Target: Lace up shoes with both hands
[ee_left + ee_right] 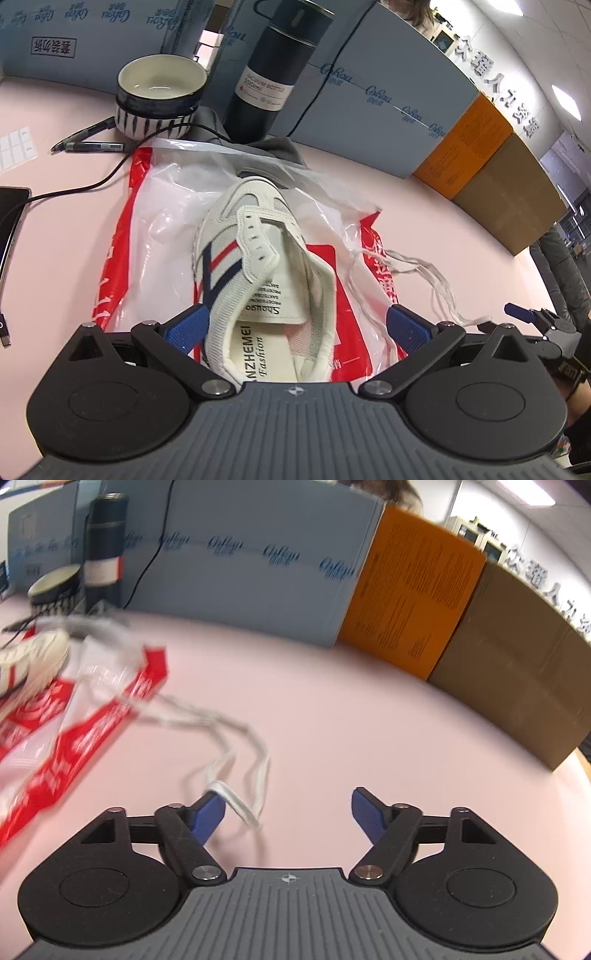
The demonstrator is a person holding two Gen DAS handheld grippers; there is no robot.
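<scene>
white sneaker unlaced on a red-and-white plastic bag mid pink table, left gripper jaws wide around its heel, loose lace draped over right gripper's left pad, jaws apart, nothing pinched

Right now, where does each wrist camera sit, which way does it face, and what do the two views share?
Left wrist: on the left gripper, looking down and forward over the shoe lying on the plastic bag; its blue fingers stand open either side of the heel.
Right wrist: on the right gripper, looking over the pink table; fingers open, the shoelace draped on the left one.
Shared: shoe, bag, shoelace, vacuum bottle, bowl, boxes.
</scene>
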